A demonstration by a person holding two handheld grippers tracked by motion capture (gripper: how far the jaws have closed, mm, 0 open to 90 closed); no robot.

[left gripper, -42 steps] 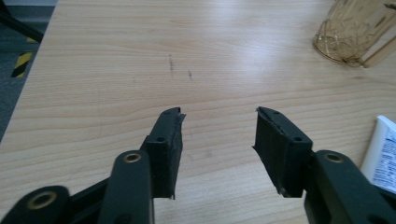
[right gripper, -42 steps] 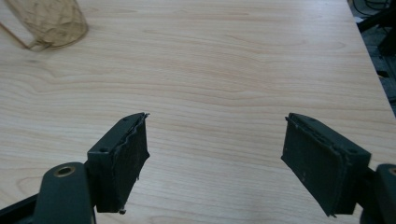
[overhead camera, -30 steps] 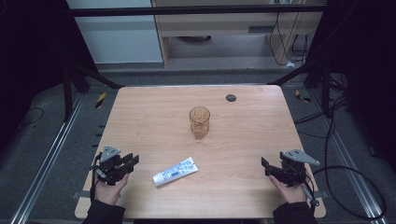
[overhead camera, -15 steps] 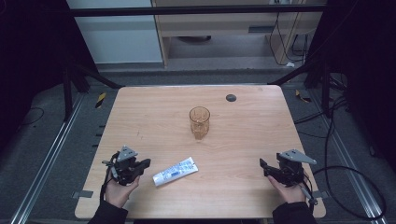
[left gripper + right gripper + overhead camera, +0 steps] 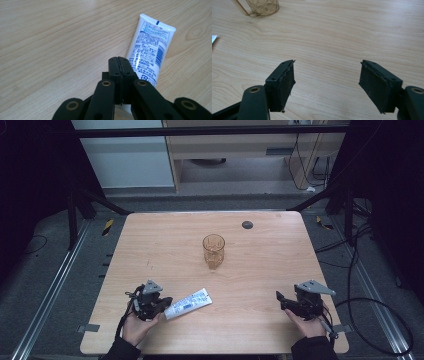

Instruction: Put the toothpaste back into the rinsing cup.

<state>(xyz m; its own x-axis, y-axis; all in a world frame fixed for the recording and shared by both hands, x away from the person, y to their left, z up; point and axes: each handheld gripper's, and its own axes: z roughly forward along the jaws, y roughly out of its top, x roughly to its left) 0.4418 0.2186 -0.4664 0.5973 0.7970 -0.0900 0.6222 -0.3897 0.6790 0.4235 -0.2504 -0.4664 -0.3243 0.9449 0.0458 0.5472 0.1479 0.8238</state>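
High view: the wooden table (image 5: 165,245) carries an amber glass (image 5: 213,251) upright near its centre and a small dark disc (image 5: 247,224) toward the far edge at about 1 o'clock from the glass. A white tube (image 5: 188,303) lies flat at roughly 7 o'clock from the glass, its length slanting up to the right. The left gripper (image 5: 159,306) sits at the tube's near, lower-left end, touching or just beside it; this placement reads as an approach to the cap end. The right gripper (image 5: 281,299) rests at about 4 o'clock from the glass, well apart from every object, apparently parked.

Left gripper view: the left gripper (image 5: 119,65) has its jaws pressed together with nothing between them. The tube (image 5: 150,47) lies just beyond and right of the tips, crimped end at 1 o'clock. Clenched and empty, so judged not yet gripping.

Right gripper view: the right gripper (image 5: 327,80) stands with jaws wide apart over bare wood, released. The glass (image 5: 263,7) shows at 11 o'clock, far off.
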